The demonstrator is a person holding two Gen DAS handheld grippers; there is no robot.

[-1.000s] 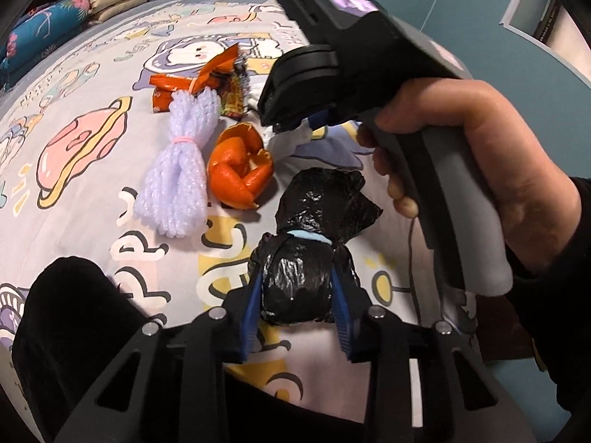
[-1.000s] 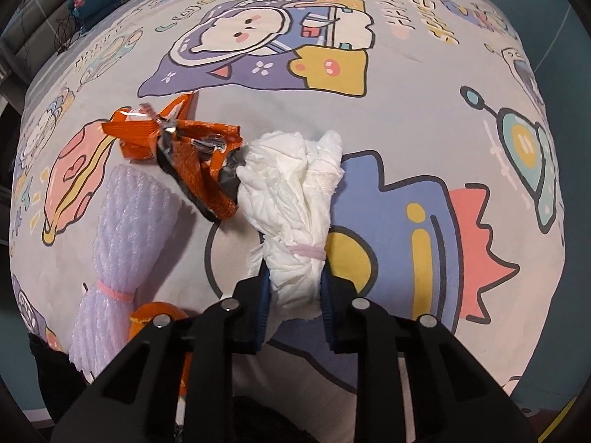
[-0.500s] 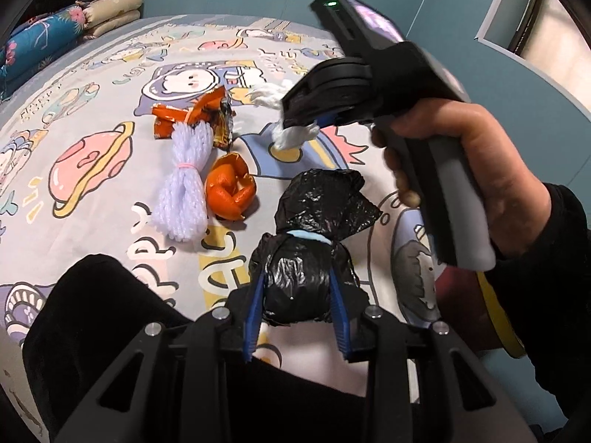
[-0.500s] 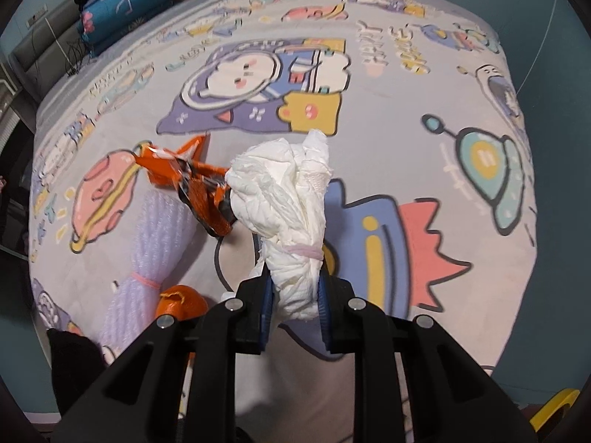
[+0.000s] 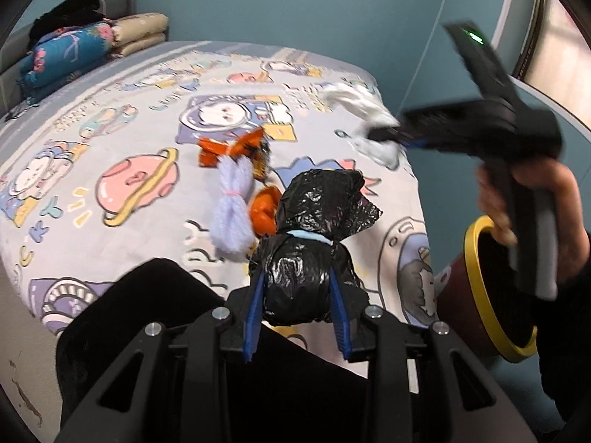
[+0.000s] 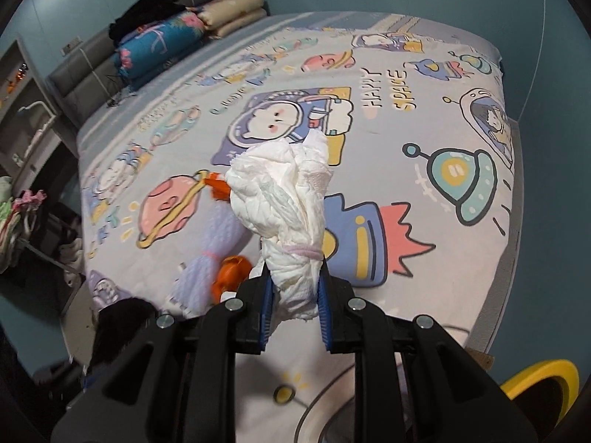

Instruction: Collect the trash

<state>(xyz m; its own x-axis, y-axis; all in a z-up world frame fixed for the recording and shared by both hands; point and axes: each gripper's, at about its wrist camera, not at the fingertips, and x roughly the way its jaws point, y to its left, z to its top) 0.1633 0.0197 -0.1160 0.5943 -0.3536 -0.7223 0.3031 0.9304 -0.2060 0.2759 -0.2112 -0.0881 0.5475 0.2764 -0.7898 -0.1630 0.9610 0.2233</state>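
Since a second ago both grippers have been raised off the bed (image 6: 461, 269), and a yellow-rimmed bin (image 5: 476, 277) has come into view at right. The left gripper (image 5: 297, 317) is clamped on a black bag bundle (image 5: 306, 273); the right gripper (image 6: 293, 312) is clamped on a white tissue wad (image 6: 284, 206). The orange peel (image 5: 264, 208) is partly hidden behind the bag, and the right gripper is motion-blurred in the left view.

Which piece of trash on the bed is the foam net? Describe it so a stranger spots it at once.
On the cartoon space bedsheet, near its foot edge, lies a small cluster of trash. The foam net is the pale lilac bundle cinched with a pink band, between the orange wrapper and orange peel; it alone is lilac.
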